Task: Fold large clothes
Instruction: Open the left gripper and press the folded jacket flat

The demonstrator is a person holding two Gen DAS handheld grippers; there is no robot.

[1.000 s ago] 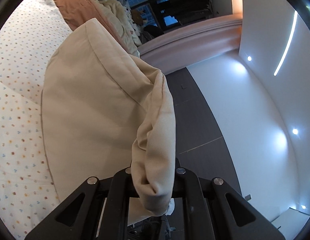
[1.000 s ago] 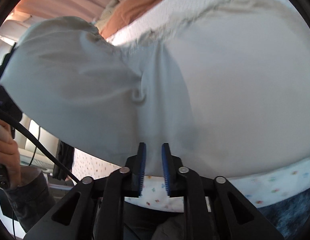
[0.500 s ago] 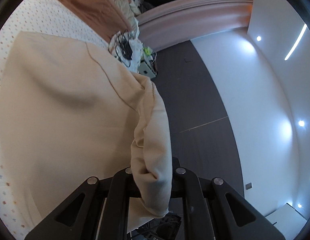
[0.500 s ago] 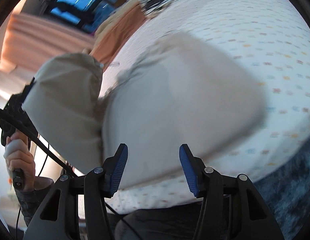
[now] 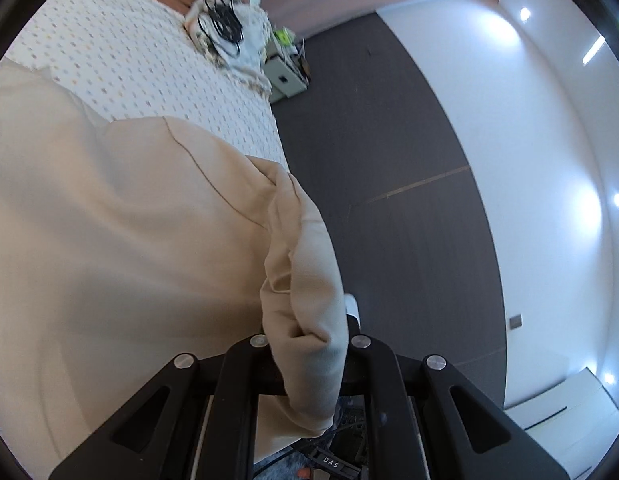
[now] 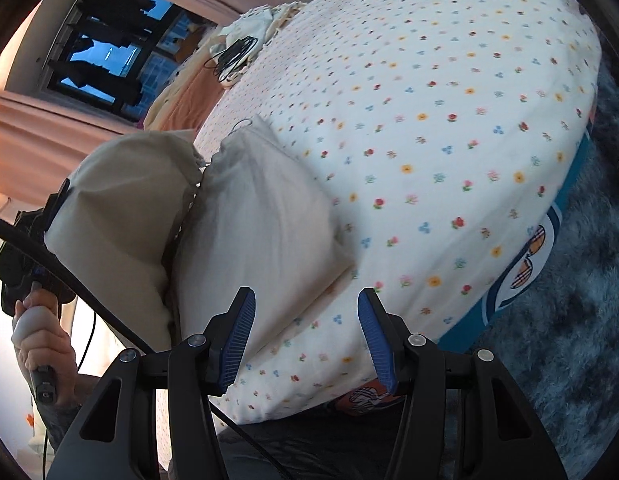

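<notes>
**Left gripper clamped on the cream garment, right gripper apart over the bed**

Left wrist view: the left gripper is clamped on a bunched fold of the cream garment, which hides the fingertips and hangs down between the black finger arms at the bottom centre of the frame. From there the cloth spreads across the whole left half of the frame, over the flower-print bed. At the upper centre a tangle of black cable lies on a pale crumpled cloth. Dark floor fills the middle, with a white wall to the right.

Right wrist view (looking down at the bed's near edge): the right gripper stands with its blue pads apart and nothing between them; the bedsheet shows through the gap. The garment lies folded on the bed at centre left, just above the left pad. Its other end rises in a puffed fold at the left edge, where the person's left hand holds the other gripper's handle. A shaggy dark rug lies at lower right.
</notes>
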